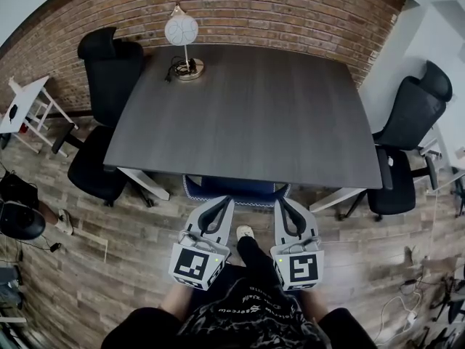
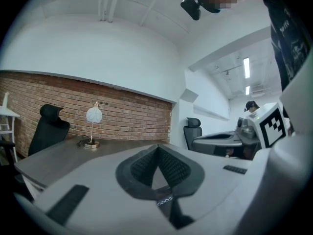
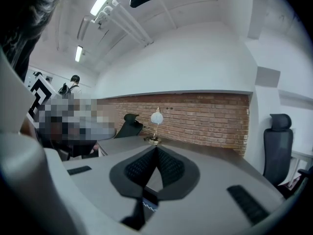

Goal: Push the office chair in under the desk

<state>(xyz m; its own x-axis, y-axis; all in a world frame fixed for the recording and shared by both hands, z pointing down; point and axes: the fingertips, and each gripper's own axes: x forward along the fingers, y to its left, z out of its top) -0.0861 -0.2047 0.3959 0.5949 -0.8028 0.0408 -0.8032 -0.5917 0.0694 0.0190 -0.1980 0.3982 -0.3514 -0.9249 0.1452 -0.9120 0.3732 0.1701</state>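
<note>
The dark grey desk (image 1: 247,122) fills the middle of the head view. A blue office chair (image 1: 234,190) sits at its near edge, mostly hidden under the top, with only a strip of it showing. My left gripper (image 1: 226,200) and right gripper (image 1: 281,203) hang side by side just short of that chair, tips pointing at it and not touching it. Both are shut with nothing between the jaws. In the left gripper view the gripper (image 2: 157,147) points over the desk (image 2: 58,155). The right gripper view shows its own gripper (image 3: 156,149) shut in the same way.
A white globe lamp (image 1: 182,35) stands on the desk's far side. One black chair (image 1: 109,78) is at the desk's left and another (image 1: 410,122) at its right. A white stool (image 1: 25,104) and a dark bag (image 1: 18,220) are at the left, cables (image 1: 407,311) on the floor at the right. A brick wall (image 1: 290,13) is behind.
</note>
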